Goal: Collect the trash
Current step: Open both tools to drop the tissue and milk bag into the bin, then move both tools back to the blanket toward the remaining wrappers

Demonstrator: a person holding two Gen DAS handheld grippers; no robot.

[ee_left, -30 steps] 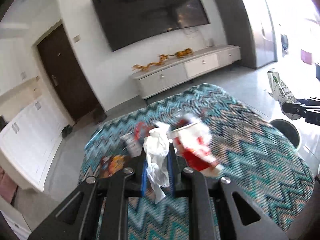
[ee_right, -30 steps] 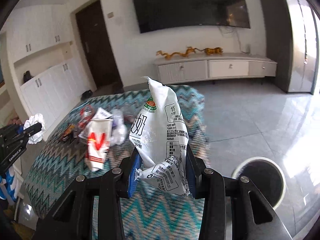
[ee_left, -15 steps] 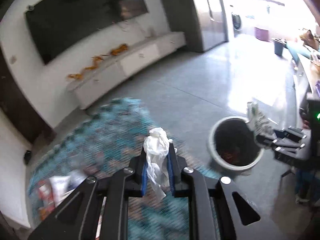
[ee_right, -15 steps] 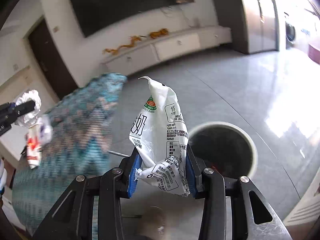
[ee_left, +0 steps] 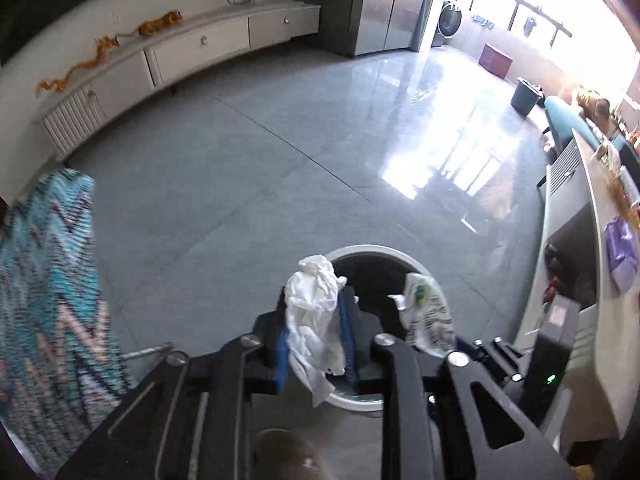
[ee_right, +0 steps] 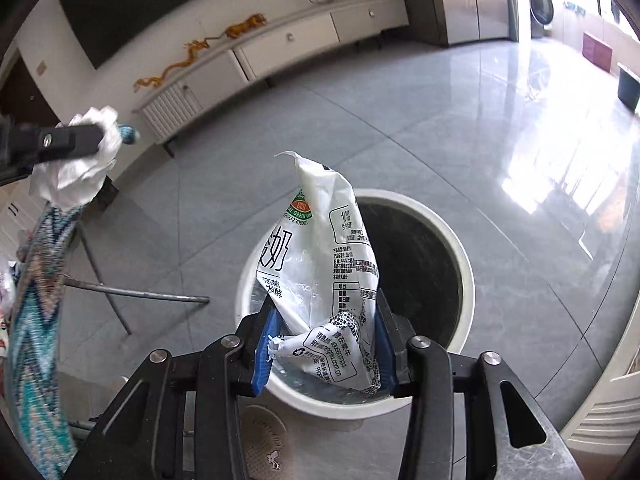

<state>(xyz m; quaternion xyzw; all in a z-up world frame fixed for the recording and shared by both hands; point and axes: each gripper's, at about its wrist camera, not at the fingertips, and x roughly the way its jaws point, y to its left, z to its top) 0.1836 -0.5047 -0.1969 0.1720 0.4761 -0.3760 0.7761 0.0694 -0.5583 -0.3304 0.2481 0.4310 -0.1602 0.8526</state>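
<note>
My left gripper (ee_left: 316, 320) is shut on a crumpled white tissue (ee_left: 314, 312) and holds it over the near rim of a round white trash bin (ee_left: 372, 252) with a dark inside. My right gripper (ee_right: 324, 340) is shut on a white printed milk pouch (ee_right: 320, 272) and holds it above the same bin (ee_right: 460, 240). The pouch (ee_left: 426, 316) also shows at the right in the left wrist view. The tissue (ee_right: 80, 168) also shows at the far left in the right wrist view.
A table with a teal zigzag cloth (ee_left: 48, 288) stands at the left, with metal legs (ee_right: 132, 294) near the bin. A low white TV cabinet (ee_left: 192, 48) lines the far wall. White furniture (ee_left: 580, 264) stands close on the right. The floor is grey tile.
Both grippers swung right, away from the table, and now hang over the bin. The tissue and the pouch stayed gripped.
</note>
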